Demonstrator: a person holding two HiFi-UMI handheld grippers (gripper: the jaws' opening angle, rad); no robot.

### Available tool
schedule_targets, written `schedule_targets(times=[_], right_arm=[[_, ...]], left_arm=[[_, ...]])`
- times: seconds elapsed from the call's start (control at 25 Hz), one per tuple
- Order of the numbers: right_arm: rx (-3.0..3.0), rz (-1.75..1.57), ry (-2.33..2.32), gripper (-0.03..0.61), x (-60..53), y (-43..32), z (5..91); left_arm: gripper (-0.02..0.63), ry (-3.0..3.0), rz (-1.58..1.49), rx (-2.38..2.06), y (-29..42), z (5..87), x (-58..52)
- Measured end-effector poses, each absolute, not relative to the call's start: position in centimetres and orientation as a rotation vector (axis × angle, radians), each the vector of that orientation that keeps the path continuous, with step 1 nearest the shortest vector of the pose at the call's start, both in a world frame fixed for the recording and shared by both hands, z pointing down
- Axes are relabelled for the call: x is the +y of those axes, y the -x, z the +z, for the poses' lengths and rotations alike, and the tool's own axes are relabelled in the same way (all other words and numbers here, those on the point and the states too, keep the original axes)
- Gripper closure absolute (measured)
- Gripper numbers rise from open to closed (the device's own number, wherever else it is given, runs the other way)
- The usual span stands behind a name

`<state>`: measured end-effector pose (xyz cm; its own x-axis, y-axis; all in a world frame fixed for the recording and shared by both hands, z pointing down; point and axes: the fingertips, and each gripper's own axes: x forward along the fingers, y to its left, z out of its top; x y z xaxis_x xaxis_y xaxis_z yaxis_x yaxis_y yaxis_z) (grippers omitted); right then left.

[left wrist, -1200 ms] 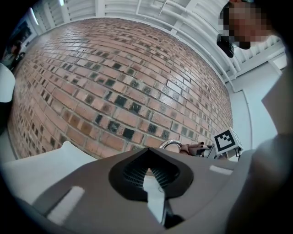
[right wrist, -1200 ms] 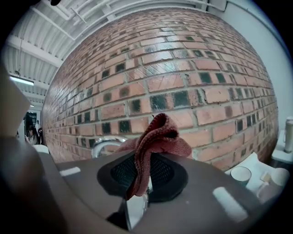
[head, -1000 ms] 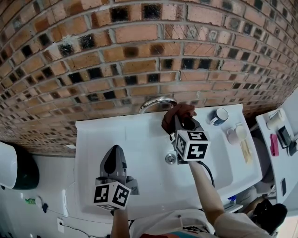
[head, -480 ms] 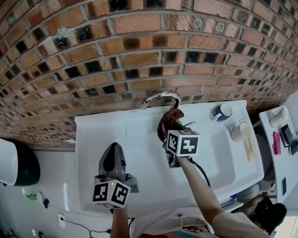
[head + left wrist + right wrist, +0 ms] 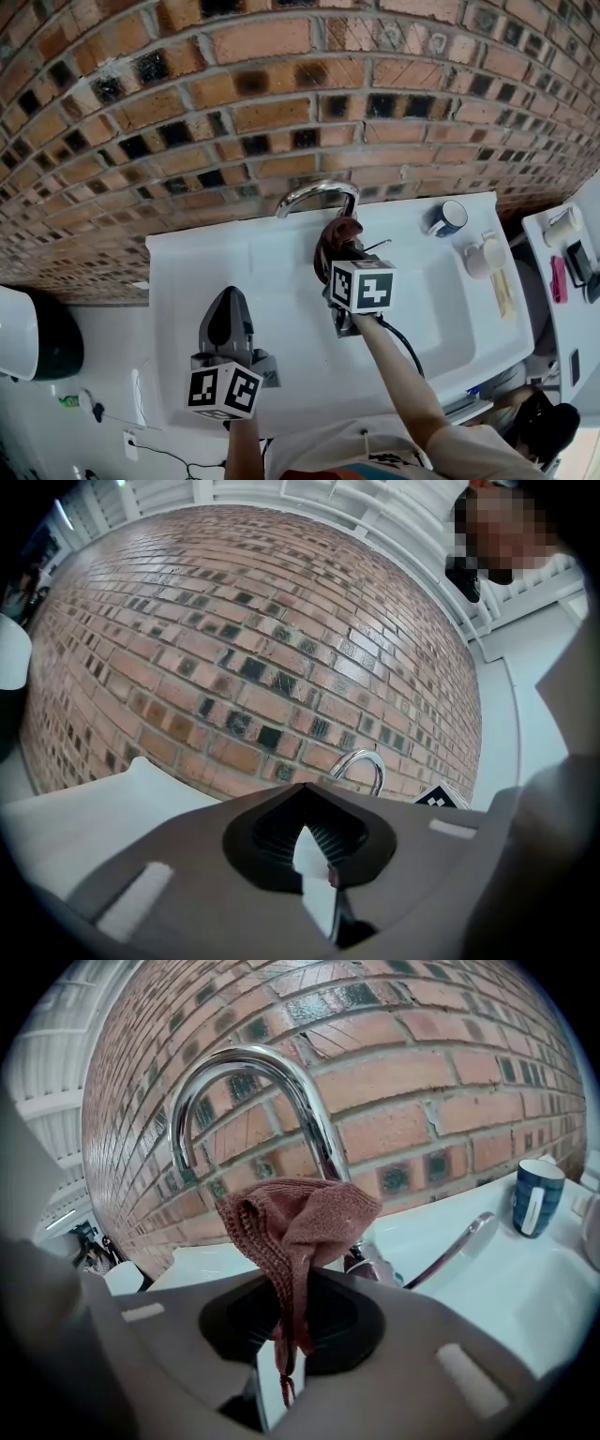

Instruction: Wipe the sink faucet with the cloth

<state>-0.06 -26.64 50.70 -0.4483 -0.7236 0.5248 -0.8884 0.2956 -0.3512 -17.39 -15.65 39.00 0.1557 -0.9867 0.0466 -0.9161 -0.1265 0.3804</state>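
Note:
A curved chrome faucet [image 5: 317, 195] [image 5: 253, 1101] [image 5: 361, 765] rises at the back of the white sink [image 5: 234, 272] against the brick wall. My right gripper [image 5: 337, 246] [image 5: 281, 1335] is shut on a reddish-brown knitted cloth [image 5: 339, 234] [image 5: 295, 1227]. In the right gripper view the cloth bunches up just in front of the faucet's stem, near its base; whether it touches the metal I cannot tell. The faucet's lever handle [image 5: 459, 1241] points right. My left gripper [image 5: 228, 323] [image 5: 309, 855] hangs over the sink's front left, jaws shut with nothing between them.
A blue-and-white mug [image 5: 448, 217] [image 5: 536, 1196] stands on the sink's back right corner. White items [image 5: 484, 255] lie by the right rim. A dark bin [image 5: 42, 342] sits at far left. A side shelf [image 5: 572, 253] holds small things at right.
My right gripper with the cloth has moved left and toward the wall, closer to the faucet's base. The left gripper has stayed put.

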Motion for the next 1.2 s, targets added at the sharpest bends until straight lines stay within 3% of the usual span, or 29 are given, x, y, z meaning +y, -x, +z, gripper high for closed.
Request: schedule_targets(times=[0.28, 0.8, 1.2], right_arm=[[-2.363, 0.886, -1.491, 0.533, -26.7, -0.2, 48.9], [-2.724, 0.667, -1.618, 0.532, -17.6, -4.3, 33.5], [-2.788, 0.637, -1.53, 0.534, -10.8, -5.0, 33.7]], left_arm=[[0.609, -2.14, -0.325, -1.837, 17.6, 37.9, -15.7], [0.609, -2.304, -0.449, -1.824, 14.8, 31.3, -12.1], [0.609, -2.369, -0.488, -1.771, 11.5, 29.9, -9.2]])
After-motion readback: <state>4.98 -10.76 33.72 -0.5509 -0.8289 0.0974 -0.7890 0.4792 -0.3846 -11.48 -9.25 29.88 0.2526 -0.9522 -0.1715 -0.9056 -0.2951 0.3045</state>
